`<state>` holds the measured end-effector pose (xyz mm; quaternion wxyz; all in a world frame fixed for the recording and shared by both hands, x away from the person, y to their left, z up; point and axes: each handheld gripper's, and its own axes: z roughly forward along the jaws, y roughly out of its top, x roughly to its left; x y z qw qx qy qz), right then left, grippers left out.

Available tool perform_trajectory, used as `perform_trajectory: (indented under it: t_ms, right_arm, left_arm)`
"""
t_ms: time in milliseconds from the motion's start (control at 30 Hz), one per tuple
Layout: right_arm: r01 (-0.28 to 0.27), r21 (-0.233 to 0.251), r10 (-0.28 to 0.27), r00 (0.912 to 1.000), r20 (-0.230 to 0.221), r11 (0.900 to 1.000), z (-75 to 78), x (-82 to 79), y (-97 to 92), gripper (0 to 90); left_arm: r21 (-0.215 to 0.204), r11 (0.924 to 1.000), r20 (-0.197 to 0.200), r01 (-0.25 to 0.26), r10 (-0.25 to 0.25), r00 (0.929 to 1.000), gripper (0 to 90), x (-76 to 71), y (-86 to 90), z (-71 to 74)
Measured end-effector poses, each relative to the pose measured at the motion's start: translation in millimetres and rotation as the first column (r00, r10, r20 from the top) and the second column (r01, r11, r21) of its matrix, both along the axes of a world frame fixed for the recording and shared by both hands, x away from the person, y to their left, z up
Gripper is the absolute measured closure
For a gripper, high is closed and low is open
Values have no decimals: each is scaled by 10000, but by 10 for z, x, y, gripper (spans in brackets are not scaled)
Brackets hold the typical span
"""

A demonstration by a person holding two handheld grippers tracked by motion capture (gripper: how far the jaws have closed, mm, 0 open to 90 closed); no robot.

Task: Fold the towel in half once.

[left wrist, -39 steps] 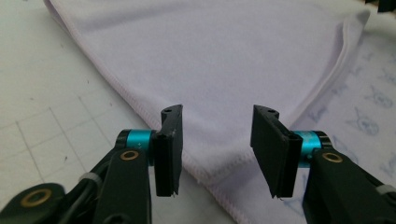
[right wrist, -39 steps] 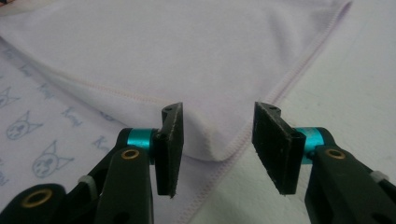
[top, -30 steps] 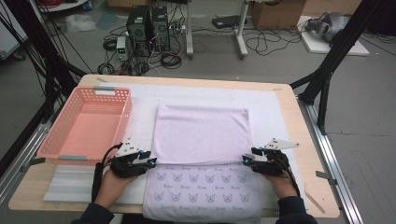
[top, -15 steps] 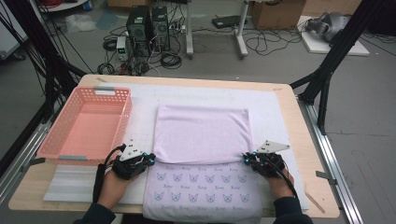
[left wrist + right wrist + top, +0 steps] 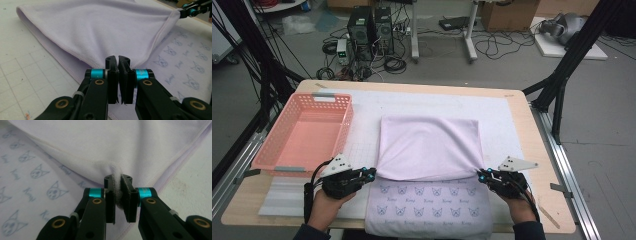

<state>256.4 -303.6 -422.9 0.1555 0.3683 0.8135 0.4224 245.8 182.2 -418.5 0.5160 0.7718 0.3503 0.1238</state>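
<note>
Since the earlier frame, both of my grippers are now gripping the folded edge of the lilac towel [image 5: 429, 147], and that edge is lifting slightly off the printed layer beneath; a second ago my jaws were standing apart at its two near corners, and they have just been closing with cloth between them.

My left gripper [image 5: 371, 173] is pinching the near left corner of the folded layer. In the left gripper view the two black jaws are pressed together on the hemmed corner of the towel [image 5: 100, 32], which is fanning away from them, taut toward the far corner.

My right gripper [image 5: 482, 174] is pinching the near right corner. In the right gripper view the jaws are clamped on a small tuft of towel [image 5: 117, 195] bunched between the pads.

The towel is lying in the middle of the white gridded mat [image 5: 507, 120] on the wooden table [image 5: 537, 145]. Its plain lilac half is folded over, and the cat-face printed half [image 5: 429, 205] is showing nearer me, hanging a little over the near table edge. A pink plastic basket [image 5: 302, 132] is sitting empty to the left, beside the towel but not touching it.

I am judging that both corners are secured, so the next fold can begin, probably carrying this edge across the towel with both hands level.
</note>
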Motion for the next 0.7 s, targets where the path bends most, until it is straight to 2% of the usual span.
perform_trajectory:
  t_ms: [200, 367, 467, 700]
  right_arm:
    - [-384, 15, 385, 9992, -58, 9993, 13, -229, -52, 841]
    - [-703, -136, 701, 9974, -179, 9974, 2, -352, -23, 853]
    - [-955, -301, 950, 9953, -195, 9950, 24, -438, -8, 853]
    - [-1271, -177, 1270, 9919, -85, 9917, 105, -658, -81, 853]
  left_arm:
    - [-43, 9998, -181, 215, -216, 9996, 859, -155, 71, 36]
    - [218, 9985, -335, 498, -491, 9982, 859, -288, 104, 6]
    - [282, 9979, -379, 584, -573, 9976, 859, -338, 124, 2]
    - [363, 9952, -615, 912, -888, 9941, 859, -436, 140, 27]
